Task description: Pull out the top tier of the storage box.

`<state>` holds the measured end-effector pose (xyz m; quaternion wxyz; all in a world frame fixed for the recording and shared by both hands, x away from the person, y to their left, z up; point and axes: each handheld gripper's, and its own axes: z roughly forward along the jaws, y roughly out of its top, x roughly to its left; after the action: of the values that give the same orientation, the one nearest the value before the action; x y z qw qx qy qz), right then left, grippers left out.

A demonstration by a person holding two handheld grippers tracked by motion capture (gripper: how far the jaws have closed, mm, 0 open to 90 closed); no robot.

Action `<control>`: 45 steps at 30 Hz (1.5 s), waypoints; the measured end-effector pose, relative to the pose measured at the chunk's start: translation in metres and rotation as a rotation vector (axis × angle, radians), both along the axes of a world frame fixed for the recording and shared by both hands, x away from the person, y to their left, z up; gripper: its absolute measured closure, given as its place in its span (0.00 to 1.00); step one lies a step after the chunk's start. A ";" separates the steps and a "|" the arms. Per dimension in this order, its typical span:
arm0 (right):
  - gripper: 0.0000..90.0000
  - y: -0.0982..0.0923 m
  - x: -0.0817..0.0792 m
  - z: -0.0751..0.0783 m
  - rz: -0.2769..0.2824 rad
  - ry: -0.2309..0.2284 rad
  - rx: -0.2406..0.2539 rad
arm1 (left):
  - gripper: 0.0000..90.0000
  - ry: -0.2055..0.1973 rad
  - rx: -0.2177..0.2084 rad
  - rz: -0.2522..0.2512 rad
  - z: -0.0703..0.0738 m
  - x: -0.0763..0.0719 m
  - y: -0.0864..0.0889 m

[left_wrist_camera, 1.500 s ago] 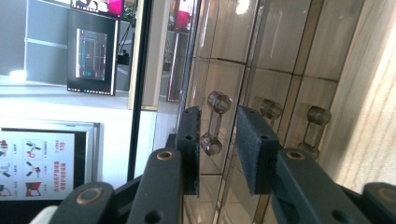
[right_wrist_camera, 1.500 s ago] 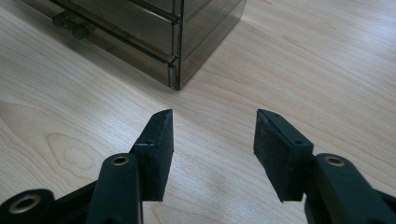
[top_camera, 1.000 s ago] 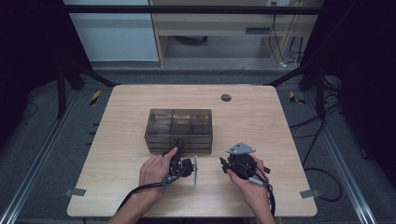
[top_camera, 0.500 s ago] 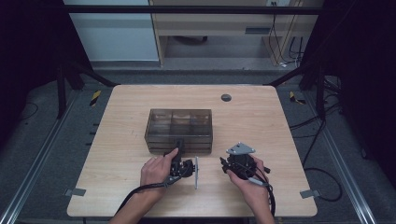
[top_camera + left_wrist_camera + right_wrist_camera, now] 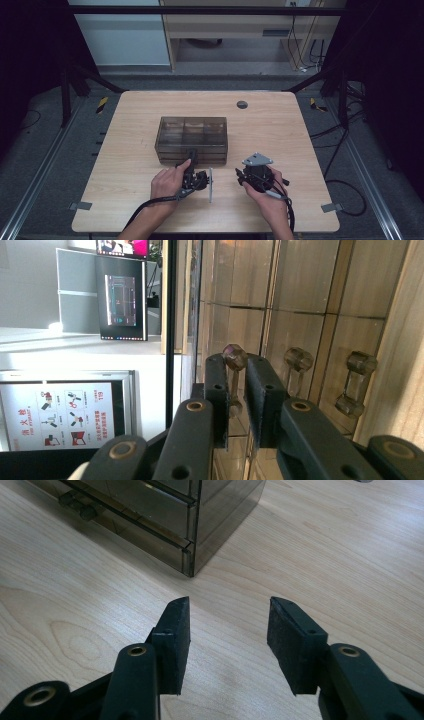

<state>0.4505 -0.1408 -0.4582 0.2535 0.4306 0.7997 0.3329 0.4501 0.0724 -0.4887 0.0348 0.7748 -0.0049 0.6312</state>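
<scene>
High view: the left gripper [image 5: 191, 161] tips sit against the drawer box [image 5: 192, 132] front, and the drawer handles are too small to tell apart there. The left hand [image 5: 169, 182] covers most of that gripper's body. Both forearms are cut off by the near edge.

Left gripper view: the handle [image 5: 234, 358] stem is hidden between the jaws; pad contact can't be confirmed. The box runs off the top and right edges.

Right gripper view: the box is cut off at the top edge; its contents are unreadable through the smoky walls.

The left gripper [image 5: 235, 390] has its jaws clamped on a drawer handle [image 5: 233, 360] of the smoky cabinet [image 5: 300, 300].
</scene>
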 end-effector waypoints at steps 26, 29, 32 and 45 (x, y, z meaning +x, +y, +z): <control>0.58 0.000 0.000 0.000 0.004 0.003 0.000 | 0.89 0.009 -0.010 -0.010 0.001 -0.021 0.002; 0.58 0.000 0.000 0.000 0.004 0.005 -0.002 | 0.89 0.005 -0.011 -0.017 0.001 -0.024 0.002; 0.57 0.001 0.000 0.000 0.008 0.004 -0.006 | 0.89 0.006 -0.012 -0.017 0.001 -0.030 0.002; 0.53 0.003 0.000 -0.001 0.016 0.015 -0.005 | 0.88 0.025 -0.035 -0.032 0.003 -0.042 0.004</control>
<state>0.4506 -0.1381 -0.4594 0.2457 0.4261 0.8058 0.3297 0.4082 0.0768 -0.4861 0.0582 0.7818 -0.0057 0.6208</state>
